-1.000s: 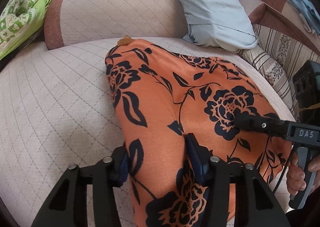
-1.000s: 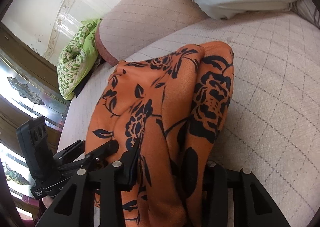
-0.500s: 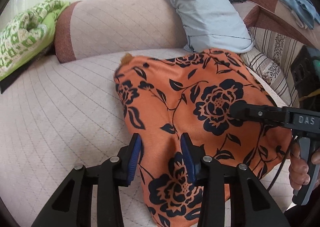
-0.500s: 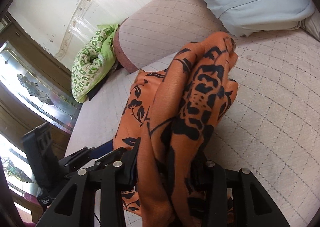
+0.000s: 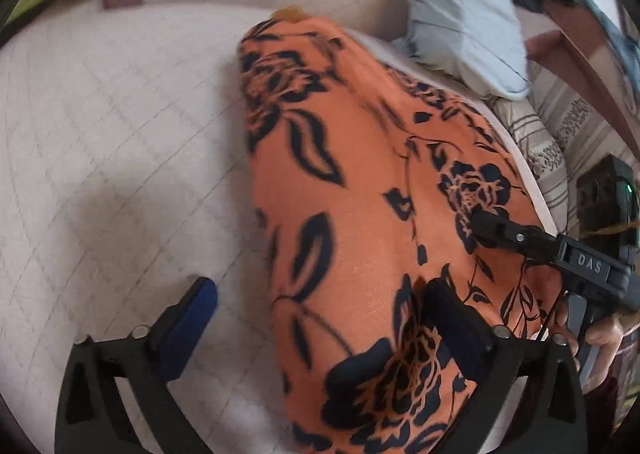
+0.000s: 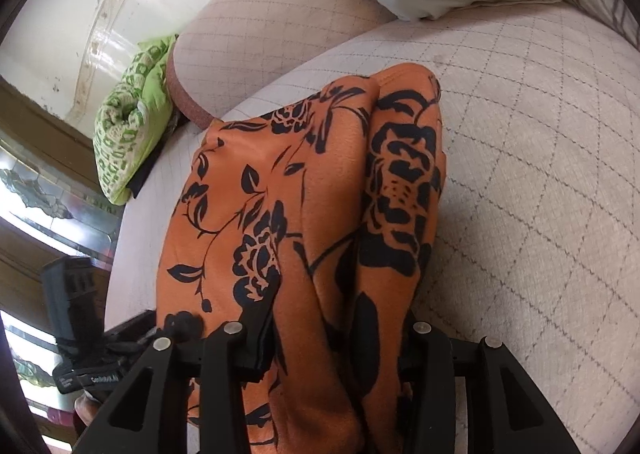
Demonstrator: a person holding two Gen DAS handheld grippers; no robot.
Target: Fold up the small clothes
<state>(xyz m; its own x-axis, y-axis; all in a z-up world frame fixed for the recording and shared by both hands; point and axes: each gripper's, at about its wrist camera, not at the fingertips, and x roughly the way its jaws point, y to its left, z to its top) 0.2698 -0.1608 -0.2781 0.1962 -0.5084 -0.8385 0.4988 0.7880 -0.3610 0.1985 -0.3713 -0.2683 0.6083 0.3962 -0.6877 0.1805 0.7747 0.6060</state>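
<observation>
Now our left gripper has jaws opening wide, straddling one edge of the orange floral garment lying on the quilted sofa seat; our right gripper has its jaws clamped on a bunched fold.

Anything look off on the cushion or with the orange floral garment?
Nothing damaged or spilled. The orange black-flowered garment lies bunched into ridges on the beige quilted cushion, gathered in the right gripper.
</observation>
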